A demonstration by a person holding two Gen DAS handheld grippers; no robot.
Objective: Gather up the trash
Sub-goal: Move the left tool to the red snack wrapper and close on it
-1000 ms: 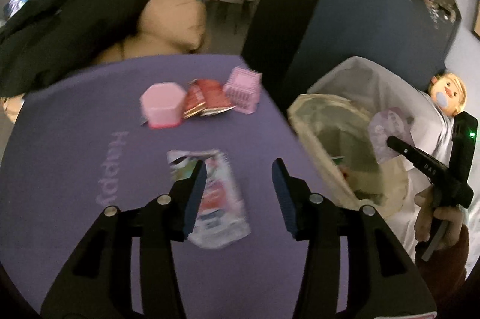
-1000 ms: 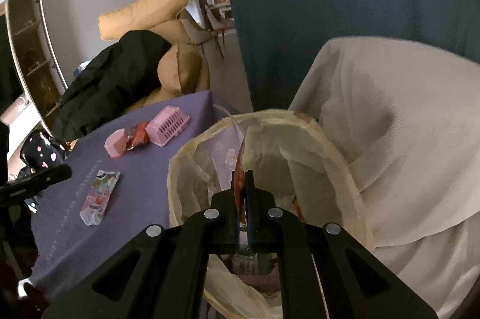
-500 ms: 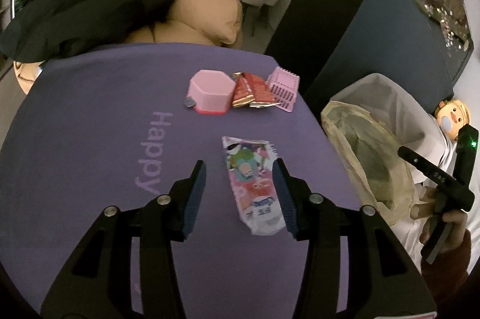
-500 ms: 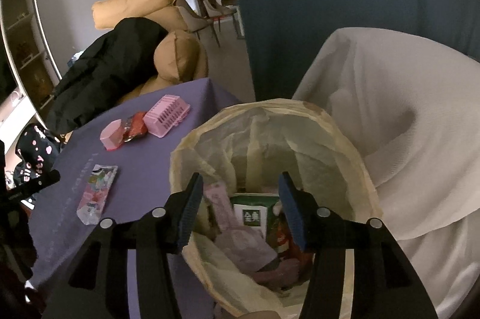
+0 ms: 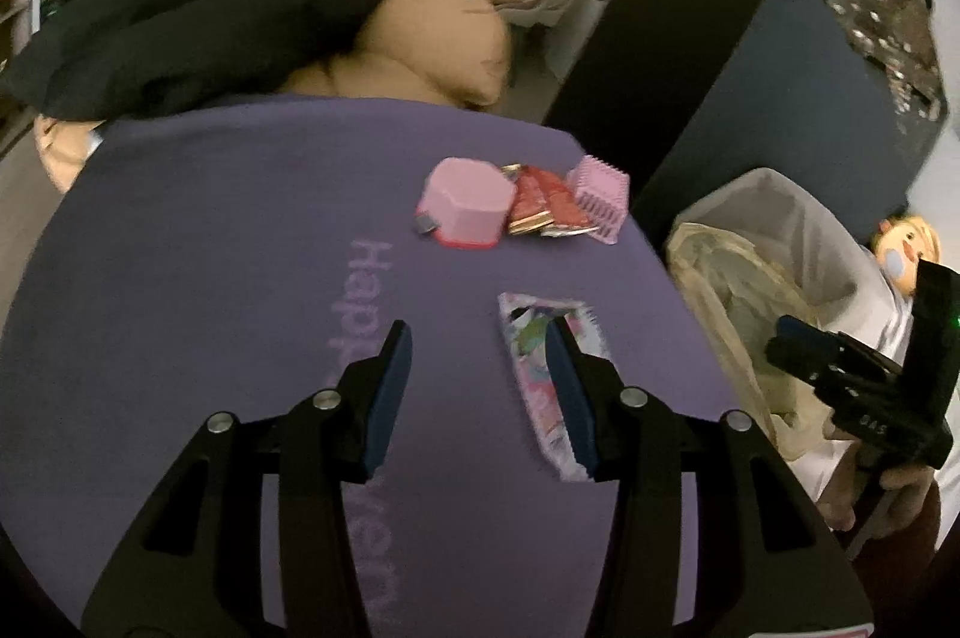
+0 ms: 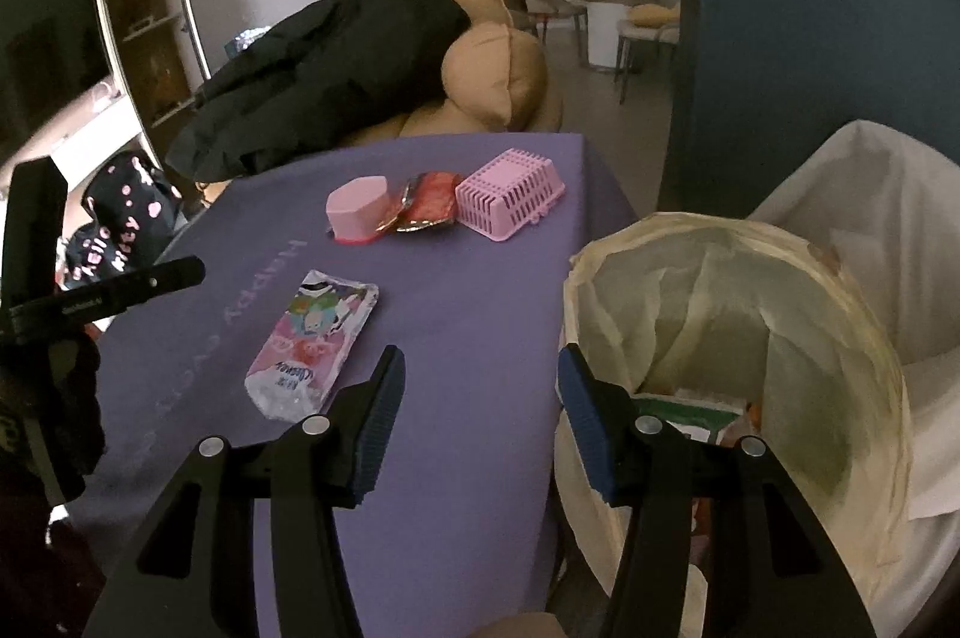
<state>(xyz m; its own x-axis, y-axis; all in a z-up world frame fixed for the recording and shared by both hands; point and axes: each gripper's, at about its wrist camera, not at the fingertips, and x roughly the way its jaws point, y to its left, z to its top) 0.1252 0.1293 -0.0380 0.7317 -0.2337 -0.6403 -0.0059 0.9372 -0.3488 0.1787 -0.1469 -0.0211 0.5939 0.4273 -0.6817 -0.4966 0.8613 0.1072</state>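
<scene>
A pink printed snack wrapper (image 5: 540,368) lies flat on the purple table (image 5: 210,278); it also shows in the right wrist view (image 6: 312,344). My left gripper (image 5: 480,386) is open and empty, hovering just left of the wrapper. My right gripper (image 6: 480,398) is open and empty over the table's edge, beside the lined trash bin (image 6: 738,338), which holds several wrappers. Red snack packets (image 6: 426,203) lie between a pink box (image 6: 357,212) and a pink basket (image 6: 510,191).
A tan sofa with a black coat (image 6: 336,62) stands behind the table. A dark blue wall panel (image 6: 780,8) rises behind the bin. White cloth (image 6: 870,194) drapes behind the bin. The bin also shows in the left wrist view (image 5: 738,290).
My right gripper opened and let its wrapper fall into the bin, then swung left toward the table. My left gripper shifted left, so the pink wrapper now lies by its right finger.
</scene>
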